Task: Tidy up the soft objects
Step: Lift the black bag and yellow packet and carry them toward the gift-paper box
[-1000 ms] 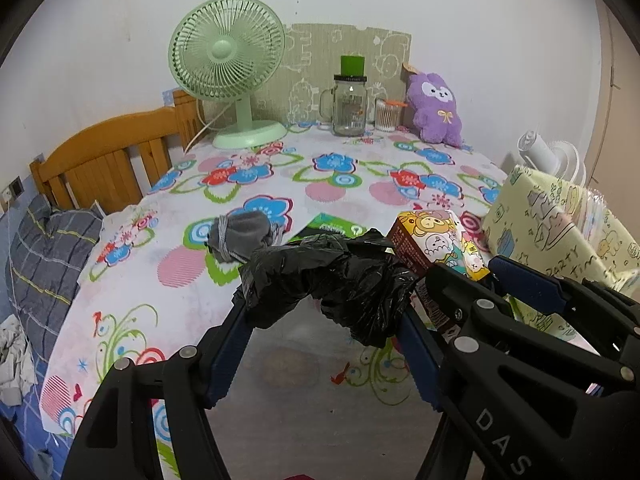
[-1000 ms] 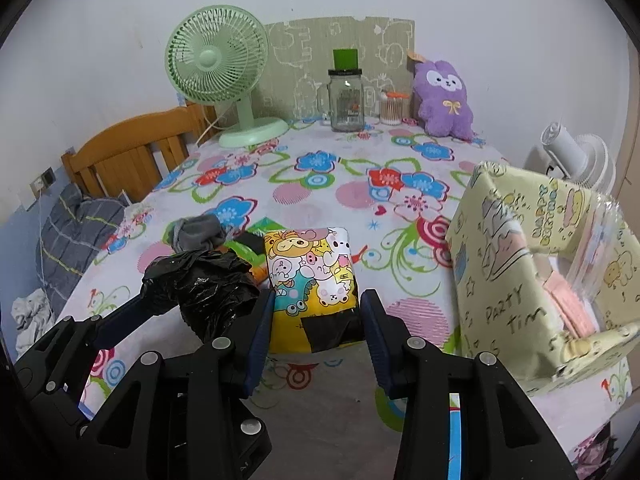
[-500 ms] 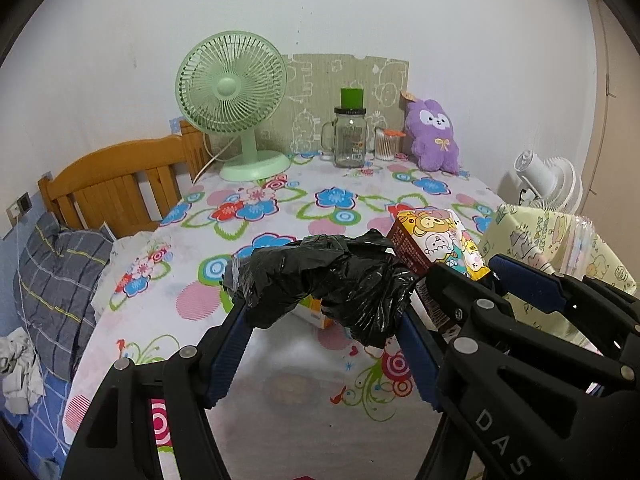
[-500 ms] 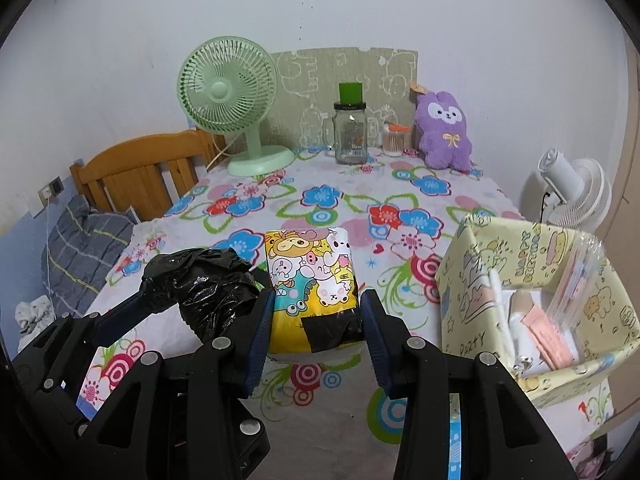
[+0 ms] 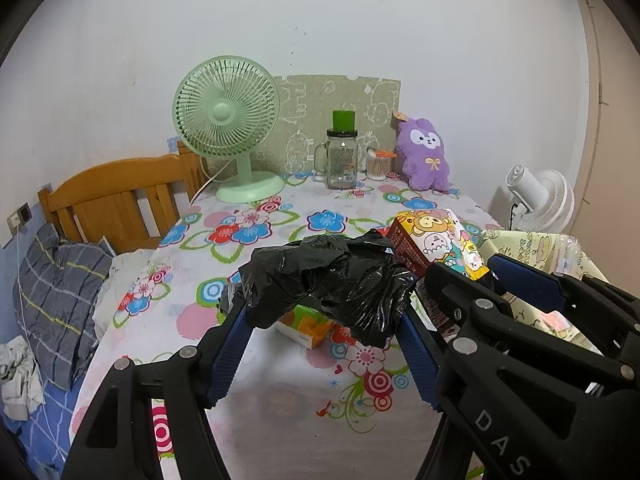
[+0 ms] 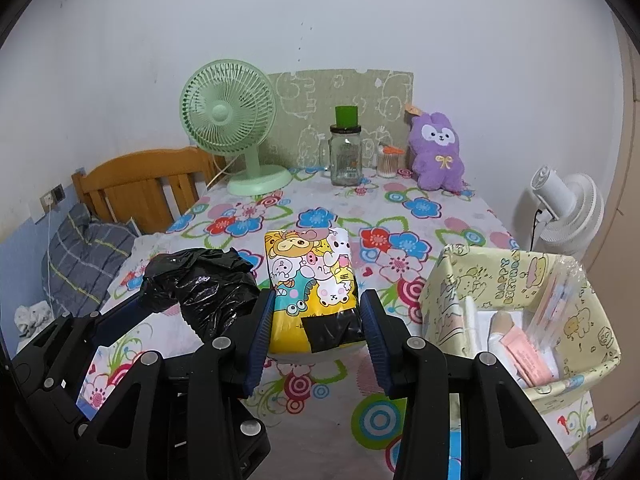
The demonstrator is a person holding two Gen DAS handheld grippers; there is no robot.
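My left gripper (image 5: 320,312) is shut on a crumpled black plastic bag (image 5: 328,280) and holds it above the flowered table (image 5: 280,400). My right gripper (image 6: 318,312) is shut on a yellow cartoon-print soft pack (image 6: 310,280), also held above the table. Each gripper shows in the other's view: the pack (image 5: 436,240) to the right of the bag, the bag (image 6: 200,284) to the left of the pack. A yellow paper-wrapped box (image 6: 516,280) with packets inside stands at the right. A grey cloth (image 5: 226,300) and an orange-green pack (image 5: 306,324) lie under the bag.
A green fan (image 5: 226,120), a glass jar (image 5: 342,160), a cotton-swab holder (image 5: 378,164) and a purple plush (image 5: 424,156) stand at the table's back. A wooden bed frame (image 5: 120,204) and pillow (image 5: 60,280) are left. A white fan (image 6: 568,208) stands right.
Both grippers have risen and pulled back from the table with their loads still held. The table and the yellow box now look lower and farther away.
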